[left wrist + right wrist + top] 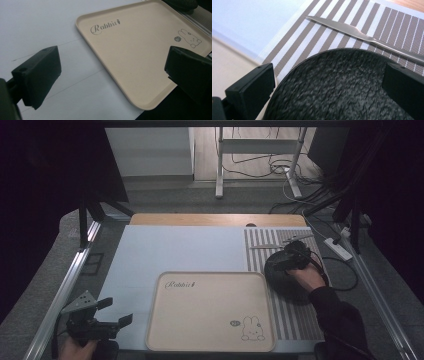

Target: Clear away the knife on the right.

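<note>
A beige tray point(210, 312) with a raised rim lies at the near middle of the table point(175, 247), on its pale blue-white surface; the word "Rabbit" is printed at the tray's far left corner and a small rabbit drawing at its near right corner, and nothing lies in it. Just to the right of the tray is a grey-and-white striped placemat point(295, 320) that runs from the near edge to the far side of the table. On the placemat rests a round black plate point(280, 275) with a rough, pebbled surface, its left edge near the tray's far right corner; it holds nothing. Beyond the plate, on the far part of the placemat, a silver knife point(267, 246) lies flat and apart from the plate, with another metal utensil point(298, 238) just beyond it, too small to identify. The right gripper point(294, 257) hangs over the far part of the plate, its fingers point(249, 91) spread wide and released, one on each side over the plate's dark surface, grasping nothing. The left gripper point(116, 312) is at the near left corner of the table, left of the tray, its fingers point(37, 75) also spread open and released, pointing toward the tray
</note>
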`<state>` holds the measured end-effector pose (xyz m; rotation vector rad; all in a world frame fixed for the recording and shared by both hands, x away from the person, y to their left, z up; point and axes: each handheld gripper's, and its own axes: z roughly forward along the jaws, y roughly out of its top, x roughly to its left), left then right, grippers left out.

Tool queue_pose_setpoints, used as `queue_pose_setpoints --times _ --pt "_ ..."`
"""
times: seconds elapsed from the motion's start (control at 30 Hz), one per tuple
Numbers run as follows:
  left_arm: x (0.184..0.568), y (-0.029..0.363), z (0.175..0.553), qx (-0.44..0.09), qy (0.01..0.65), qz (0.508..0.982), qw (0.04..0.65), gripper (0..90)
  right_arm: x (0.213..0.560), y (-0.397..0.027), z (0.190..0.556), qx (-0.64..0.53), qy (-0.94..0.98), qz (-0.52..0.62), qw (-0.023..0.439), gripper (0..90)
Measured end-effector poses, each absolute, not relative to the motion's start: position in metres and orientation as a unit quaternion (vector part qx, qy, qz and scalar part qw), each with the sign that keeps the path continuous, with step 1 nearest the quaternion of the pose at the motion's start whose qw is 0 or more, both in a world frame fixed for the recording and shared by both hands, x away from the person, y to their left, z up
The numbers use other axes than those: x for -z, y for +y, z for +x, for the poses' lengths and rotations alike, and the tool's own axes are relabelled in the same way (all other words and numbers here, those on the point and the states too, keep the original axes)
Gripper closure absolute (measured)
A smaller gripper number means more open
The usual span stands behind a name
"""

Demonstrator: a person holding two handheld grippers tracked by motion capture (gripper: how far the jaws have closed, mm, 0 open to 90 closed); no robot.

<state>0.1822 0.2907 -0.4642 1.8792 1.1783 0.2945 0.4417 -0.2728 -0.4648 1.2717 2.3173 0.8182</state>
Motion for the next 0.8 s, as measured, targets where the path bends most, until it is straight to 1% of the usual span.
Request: queue_pose_setpoints --times 0.13,0.57,0.6,0.7,0.73,0.77,0.8 --pt "0.464 0.291 0.182 -0.119 0.473 0.756 0.437 1.7 0.467 -0.270 0.455 -0.285 0.822 0.457 0.185 0.0" --pt "0.464 0.291 0.182 -0.119 0.472 0.756 0.437 1.7 0.473 -0.266 0.482 -0.273 0.830 0.453 0.175 0.0" --pt "0.464 0.291 0.182 -0.119 0.473 0.756 0.437 1.7 0.474 -0.265 0.484 -0.270 0.832 0.452 0.176 1.3" --pt "0.464 0.291 0.182 -0.119 0.472 0.756 0.437 1.7 0.475 -0.262 0.490 -0.264 0.838 0.441 0.183 12.0" --pt "0.464 0.291 0.182 -0.119 0.473 0.756 0.437 1.7 0.475 -0.262 0.492 -0.266 0.839 0.439 0.182 18.9" --pt "0.464 0.291 0.182 -0.119 0.472 0.756 0.437 1.7 0.475 -0.262 0.496 -0.267 0.841 0.435 0.181 28.8" --pt "0.464 0.291 0.182 -0.119 0.472 0.756 0.437 1.7 0.475 -0.262 0.496 -0.267 0.841 0.435 0.181 28.8"
